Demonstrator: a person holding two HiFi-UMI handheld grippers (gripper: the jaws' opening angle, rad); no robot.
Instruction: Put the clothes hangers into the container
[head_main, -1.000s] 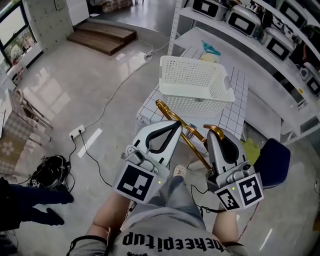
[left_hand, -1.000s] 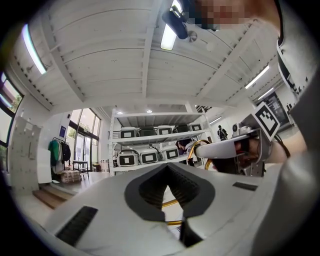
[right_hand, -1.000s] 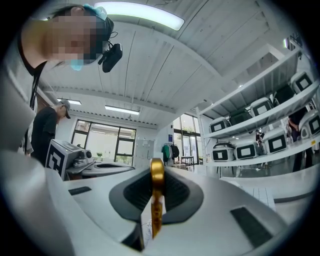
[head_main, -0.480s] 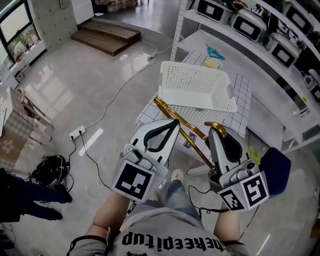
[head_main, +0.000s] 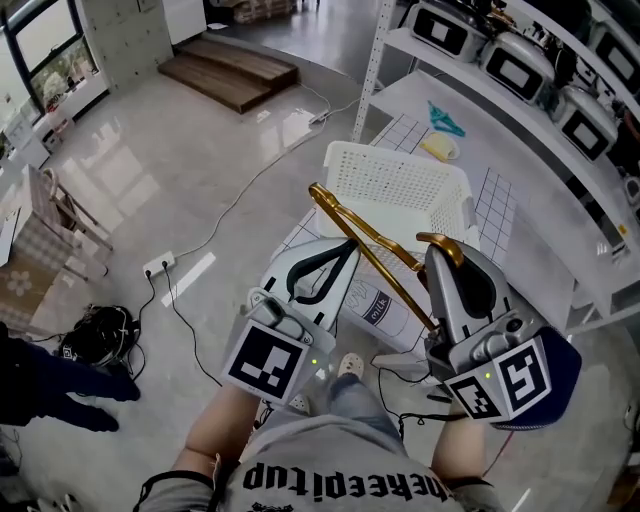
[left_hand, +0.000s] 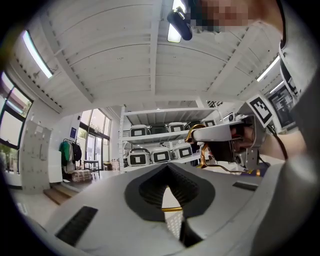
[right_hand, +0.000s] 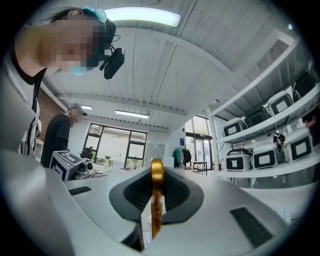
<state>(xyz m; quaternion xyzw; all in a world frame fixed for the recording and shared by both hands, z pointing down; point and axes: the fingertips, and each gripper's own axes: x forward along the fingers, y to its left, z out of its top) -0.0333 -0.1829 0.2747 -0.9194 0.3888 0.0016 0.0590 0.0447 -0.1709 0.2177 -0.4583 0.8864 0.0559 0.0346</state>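
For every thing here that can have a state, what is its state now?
White basket: upright, nothing seen inside.
Gold hanger: held up, not yet inside it.
Left hand-held gripper: shut, empty.
Right hand-held gripper: shut on the hanger's hook.

Wooden steps (head_main: 235, 80), floor power strip (head_main: 155, 266), milk carton (head_main: 378, 310)

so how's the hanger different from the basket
The hanger is a thin gold rod; the basket is white with perforated walls. The hanger hangs slanted in the air, its hook pinched in the right gripper; the basket sits flat on the tiled table, ungripped. The hanger is not in the basket yet.
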